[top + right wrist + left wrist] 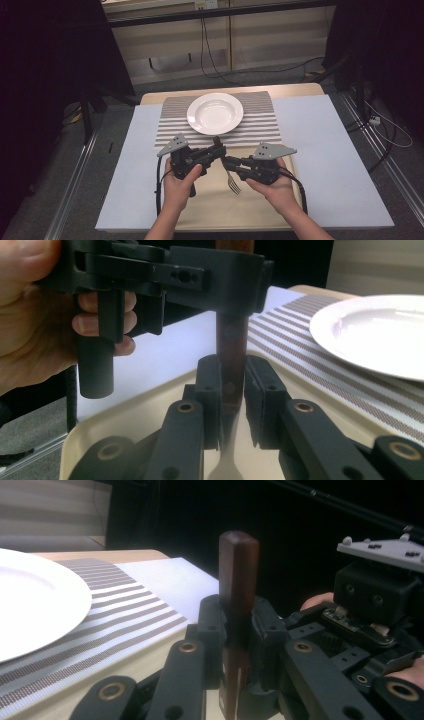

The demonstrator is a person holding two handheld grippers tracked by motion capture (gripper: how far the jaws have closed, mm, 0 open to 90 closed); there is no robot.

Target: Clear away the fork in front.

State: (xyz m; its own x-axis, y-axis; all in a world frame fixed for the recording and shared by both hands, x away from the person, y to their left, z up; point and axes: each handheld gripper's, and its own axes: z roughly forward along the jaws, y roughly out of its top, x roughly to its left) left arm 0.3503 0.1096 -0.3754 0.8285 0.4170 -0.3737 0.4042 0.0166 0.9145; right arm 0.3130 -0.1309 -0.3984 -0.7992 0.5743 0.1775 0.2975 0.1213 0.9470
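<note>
Fork with a dark wooden handle and steel tines (227, 172) hung tines-down in the air over the beige tray (215, 205), just short of the white round plate (215, 113) on the grey striped placemat (260, 131), with both grippers on it: left gripper (239, 630) pinching the handle near its top, right gripper (231, 390) pinching it lower, near the metal neck. Risk as I judged it: two rigid grips on one short handle, so any mismatch between the hands would twist or lever the fork. If either one let go before the other was square, the fork could swing and drop onto the tray.
</note>
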